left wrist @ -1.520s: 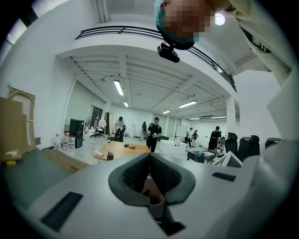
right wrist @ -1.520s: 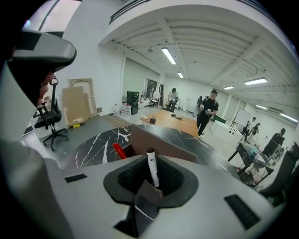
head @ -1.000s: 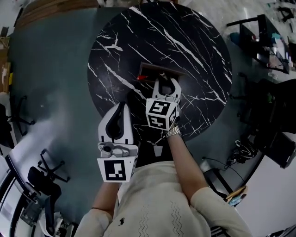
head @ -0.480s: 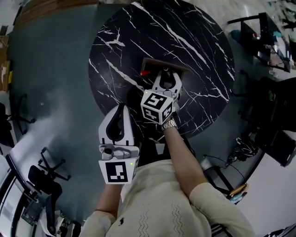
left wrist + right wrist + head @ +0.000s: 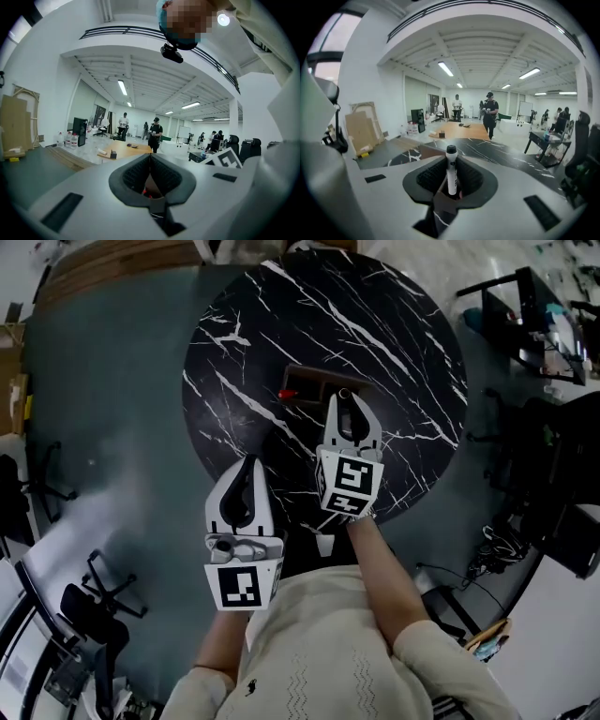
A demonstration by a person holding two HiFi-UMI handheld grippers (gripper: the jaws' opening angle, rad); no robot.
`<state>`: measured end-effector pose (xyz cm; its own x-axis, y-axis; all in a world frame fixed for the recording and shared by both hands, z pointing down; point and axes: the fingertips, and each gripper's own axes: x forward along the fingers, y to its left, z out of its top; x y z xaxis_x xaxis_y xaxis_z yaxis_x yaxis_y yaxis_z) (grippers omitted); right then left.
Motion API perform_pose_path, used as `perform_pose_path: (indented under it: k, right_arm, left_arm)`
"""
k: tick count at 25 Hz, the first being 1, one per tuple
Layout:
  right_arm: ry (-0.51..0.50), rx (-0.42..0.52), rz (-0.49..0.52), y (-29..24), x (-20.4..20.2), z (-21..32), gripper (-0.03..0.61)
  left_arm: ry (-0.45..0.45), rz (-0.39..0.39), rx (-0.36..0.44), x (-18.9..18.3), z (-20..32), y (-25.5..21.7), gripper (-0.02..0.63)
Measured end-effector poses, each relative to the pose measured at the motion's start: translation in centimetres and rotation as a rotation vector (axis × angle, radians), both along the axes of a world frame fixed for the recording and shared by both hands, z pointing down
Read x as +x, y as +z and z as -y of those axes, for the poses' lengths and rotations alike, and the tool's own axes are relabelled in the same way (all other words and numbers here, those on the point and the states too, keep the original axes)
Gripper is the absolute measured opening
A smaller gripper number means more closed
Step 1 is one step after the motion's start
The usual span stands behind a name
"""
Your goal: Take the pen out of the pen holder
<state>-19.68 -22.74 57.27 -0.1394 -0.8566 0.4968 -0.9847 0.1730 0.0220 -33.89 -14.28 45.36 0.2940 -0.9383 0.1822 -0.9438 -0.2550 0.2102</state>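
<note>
Pinches pen [image 5: 451, 176] upright in right hand-held gripper [image 5: 350, 401] over pen holder [image 5: 306, 379], for straight withdrawal; holds left hand-held gripper [image 5: 244, 465] closed, empty, clear at 7 o'clock.

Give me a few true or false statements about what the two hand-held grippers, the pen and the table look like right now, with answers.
1. The right hand-held gripper is closed on a pen. True.
2. The pen's cap is red. False: it is black, on a white barrel.
3. The left hand-held gripper grips the pen holder. False: its jaws are together on nothing, away from the holder.
4. The table is black with white veins. True.
</note>
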Motion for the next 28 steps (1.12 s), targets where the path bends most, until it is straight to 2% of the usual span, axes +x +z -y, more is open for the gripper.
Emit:
perform_pose_path:
  k: [2,5,9,12,15,18,22,28]
  right_arm:
    - [-0.042,0.044,0.062,-2.6,0.4,-0.7,0.083]
    - [-0.112,0.097,0.084,-6.8,1.1,-2.2,0.083]
    - [-0.149,0.108,0.154,-11.2,2.3,-4.5,0.083]
    - [-0.166,0.123,0.188,-13.8,3.2,-6.5,0.083]
    - [-0.165,0.111,0.196,-15.2,4.2,-8.7,0.083]
    - [-0.166,0.112,0.202,-15.8,5.5,-9.8,0.083]
    - [-0.149,0.095,0.226,-15.6,6.9,-11.1,0.083]
    - [-0.172,0.117,0.23,-17.1,7.8,-11.8,0.083]
  left_arm:
    - [-0.005,-0.004,-0.008,0.7,-0.2,-0.4,0.012]
    - [0.028,0.003,0.011,2.4,-0.6,-1.3,0.012]
    - [0.069,0.026,0.04,5.0,-1.0,-2.8,0.012]
    - [0.058,0.062,0.031,6.5,-1.3,-3.5,0.012]
    - [0.023,0.109,0.013,7.0,-1.8,-3.7,0.012]
    - [0.029,0.144,0.033,7.8,-2.5,-3.9,0.012]
    - [0.018,0.14,0.033,8.9,-3.6,-4.1,0.012]
    - [0.076,0.151,0.07,12.1,-4.3,-5.6,0.012]
